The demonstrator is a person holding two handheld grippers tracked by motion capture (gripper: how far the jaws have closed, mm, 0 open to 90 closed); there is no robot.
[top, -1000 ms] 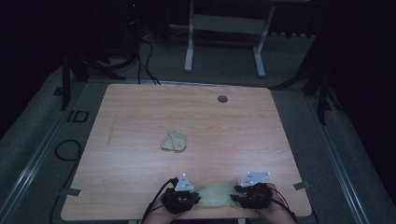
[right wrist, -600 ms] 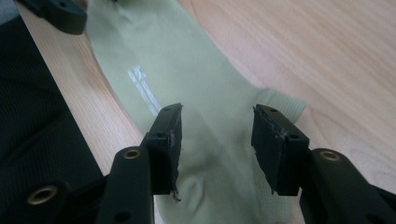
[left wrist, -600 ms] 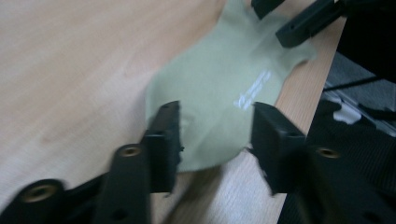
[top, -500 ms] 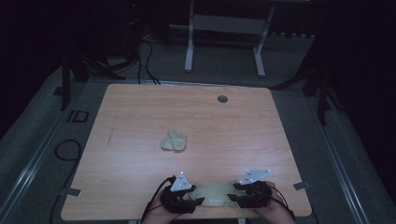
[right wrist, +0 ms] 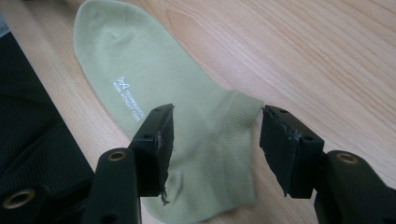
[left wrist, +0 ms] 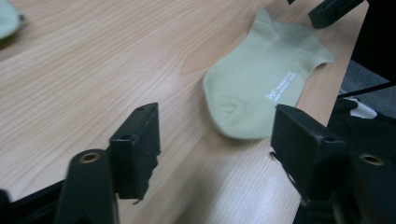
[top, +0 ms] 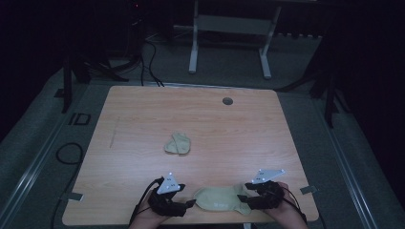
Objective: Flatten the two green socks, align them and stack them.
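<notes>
High view: at the near table (top: pixel 143 124) edge a flat pale-green sock (top: pixel 217 199) lies between both grippers. Left gripper (top: pixel 190 204) sits just beside the toe end; its jaws have just been opening and stand apart, nothing between them, the toe just ahead. Right gripper (top: pixel 242 196) is at the cuff; its jaws have just been opening and straddle the cuff without pressing it. Farther off, mid-table, lies a crumpled sock (top: pixel 177 143).

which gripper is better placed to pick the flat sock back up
Right. The right gripper has its open jaws astride the cuff of the flat sock. The left gripper is open beside the toe, over bare table.
</notes>
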